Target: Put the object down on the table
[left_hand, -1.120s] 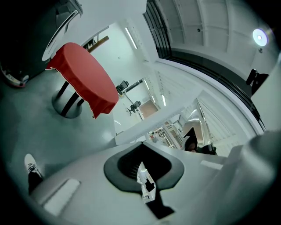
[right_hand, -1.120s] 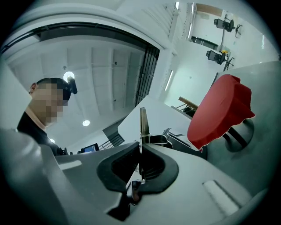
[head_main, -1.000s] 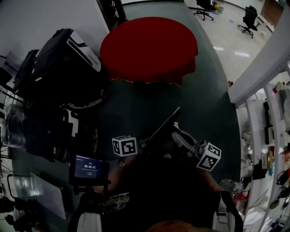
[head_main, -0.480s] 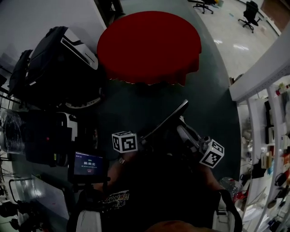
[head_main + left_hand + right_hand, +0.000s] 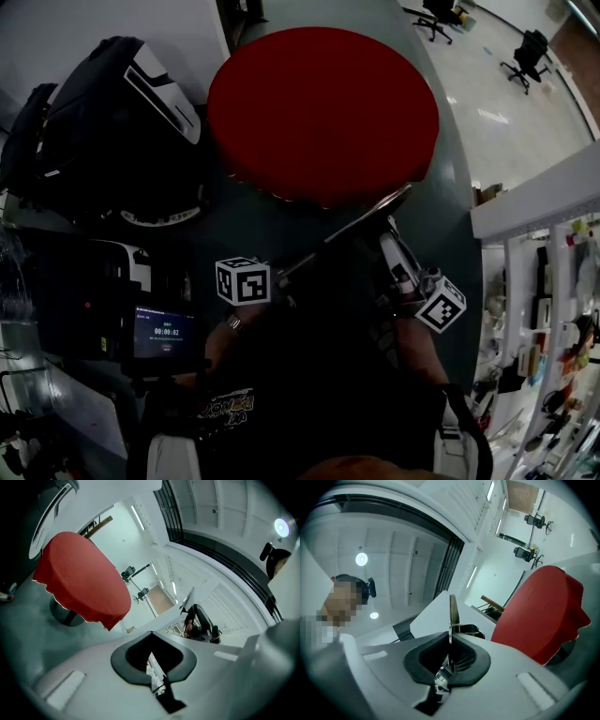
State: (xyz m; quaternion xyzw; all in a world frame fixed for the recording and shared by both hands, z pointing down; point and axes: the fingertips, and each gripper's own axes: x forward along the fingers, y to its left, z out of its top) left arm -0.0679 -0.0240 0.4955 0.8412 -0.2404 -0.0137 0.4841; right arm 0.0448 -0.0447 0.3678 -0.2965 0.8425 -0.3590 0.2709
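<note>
A dim room with a dark teal floor (image 5: 281, 225) spreads out below. On it, at the far middle, stands a round table (image 5: 323, 112) under a red cloth. Big black cases (image 5: 112, 122) are piled at the left. Cluttered shelves (image 5: 553, 319) line the right, and office chairs (image 5: 530, 52) stand on the paler floor at the far right.

A thin flat board (image 5: 352, 232) hangs in the air over the floor on the near side of the table. It lies almost edge-on and slants from near left to far right. Its far end comes close to the table's near-right rim, and it does not rest on the cloth.

The right gripper (image 5: 386, 230) takes the board towards its far end. Its jaws are pressed nearly together, with the board's thin edge standing straight up out of the slot between them.

The left gripper (image 5: 281, 278) meets the board's near-left end. Its jaws are drawn in to a narrow slit with a thin pale strip caught in it.

A small lit screen (image 5: 164, 333) sits at the near left.
</note>
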